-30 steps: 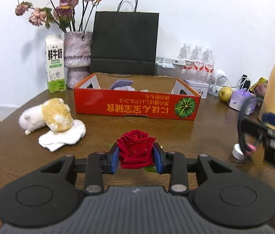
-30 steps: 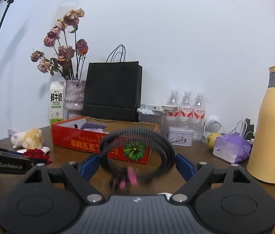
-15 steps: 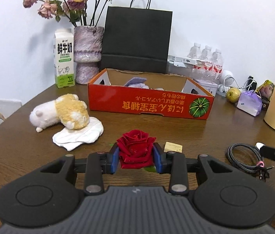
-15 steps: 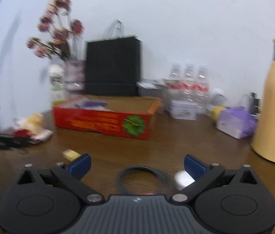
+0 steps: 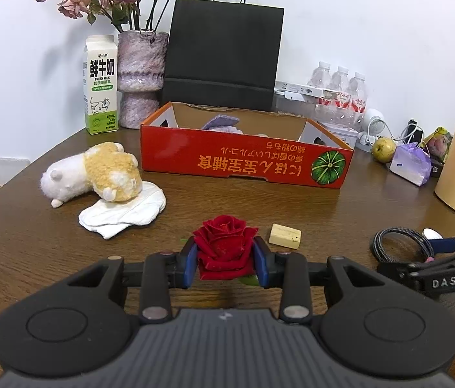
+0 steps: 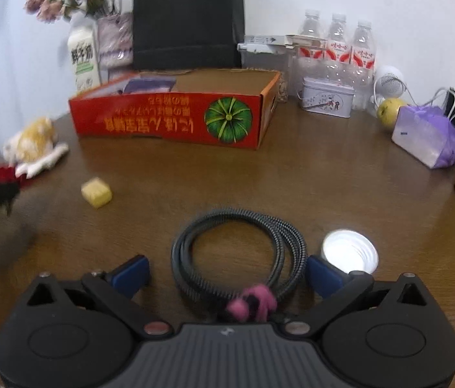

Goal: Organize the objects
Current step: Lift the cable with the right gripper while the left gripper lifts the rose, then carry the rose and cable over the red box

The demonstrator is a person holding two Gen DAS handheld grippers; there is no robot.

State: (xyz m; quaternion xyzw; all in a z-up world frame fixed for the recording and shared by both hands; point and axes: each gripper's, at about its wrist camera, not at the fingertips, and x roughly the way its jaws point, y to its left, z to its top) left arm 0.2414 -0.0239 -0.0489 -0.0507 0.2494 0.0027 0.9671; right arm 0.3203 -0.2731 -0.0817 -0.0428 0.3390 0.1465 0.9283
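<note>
Left gripper (image 5: pixel 226 260): blue pads pinch the red rose, one on each flank of the bloom.
Red rose (image 5: pixel 224 245): velvety, deep red, petals tightly whorled; a green leaf shows under its right side. Held above the near part of the table (image 5: pixel 340 203), toward its front edge.
Right gripper (image 6: pixel 227 273): jaws spread wide, pads clear of the cable lying between them.
Cable (image 6: pixel 238 252): dark braided cord wound in a round coil, bound by a pink tie at its near side; flat on the table near the front edge, right of centre.
White cap (image 6: pixel 350 252): just beside the coil, at the right pad.
Yellow block (image 5: pixel 285 236): small and rectangular, on the table just right of the rose.
Red box (image 5: pixel 243 161): open cardboard tray with inverted print and a green pumpkin emblem, toward the table's far edge; a purple item lies inside.
Plush toy (image 5: pixel 91 174): white and tan, lying on a folded white cloth (image 5: pixel 124 213) toward the left edge.
</note>
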